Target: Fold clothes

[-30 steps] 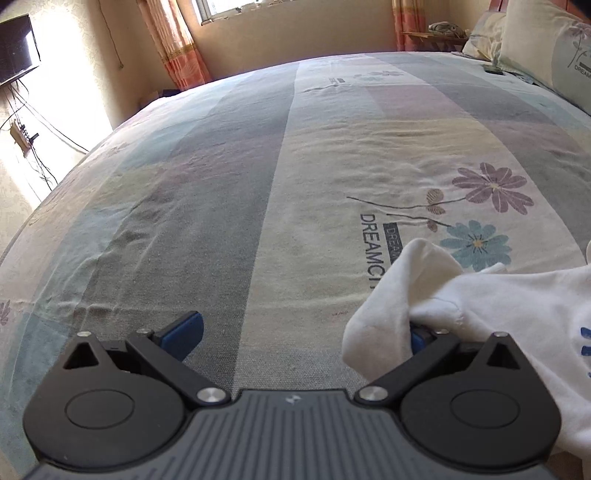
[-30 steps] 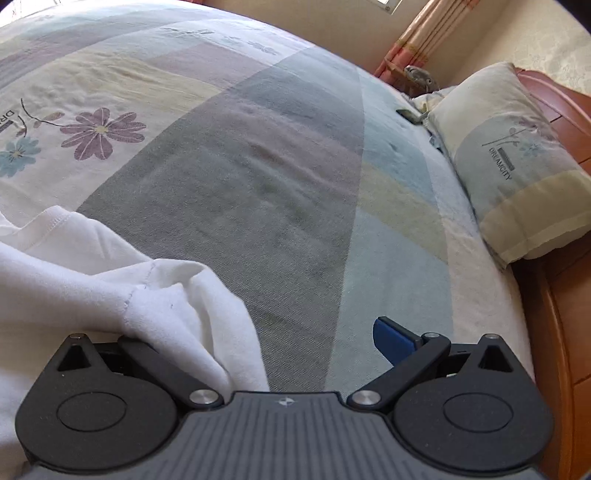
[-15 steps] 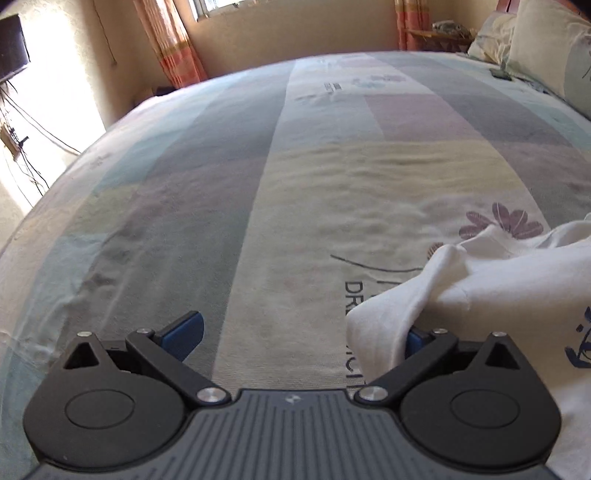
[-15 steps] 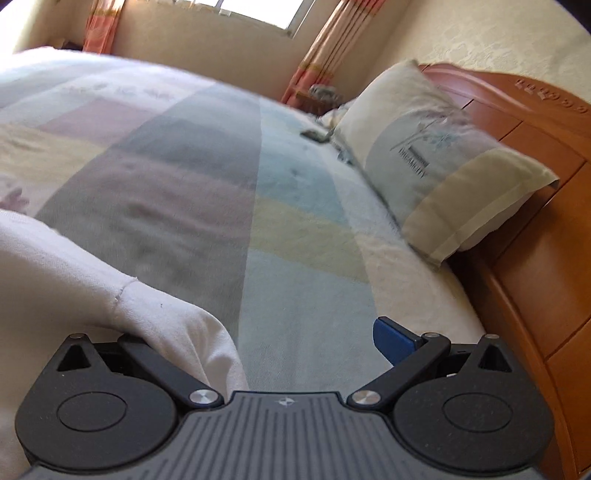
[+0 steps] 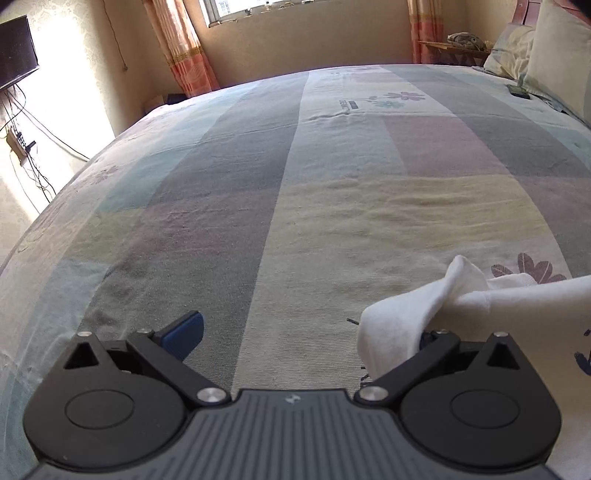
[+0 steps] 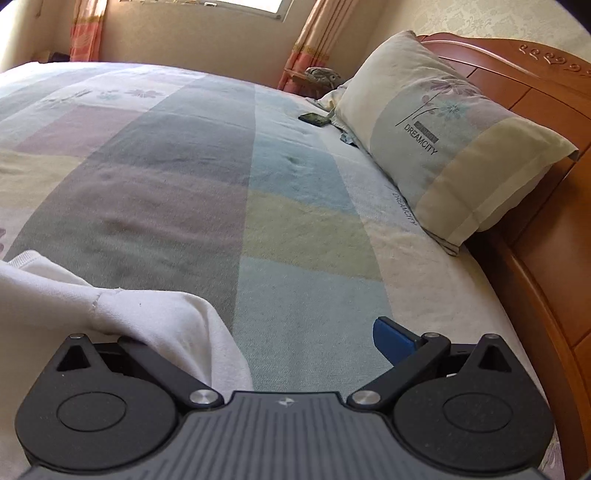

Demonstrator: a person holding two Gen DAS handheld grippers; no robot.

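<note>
Both grippers, left [image 5: 301,334] and right [image 6: 266,338], stood wide open, white garment [image 5: 476,310] draped over one finger each; striped bedspread [image 5: 295,192], pillow [image 6: 447,136] at 2 o'clock.

Home bedroom. Bed [image 5: 295,206] with patchwork floral sheet fills the room; pillow [image 6: 443,136] against carved wooden headboard [image 6: 535,96] at its head; curtained window [image 5: 295,14] beyond its far side; wall-mounted television [image 5: 16,51] past its foot.
</note>
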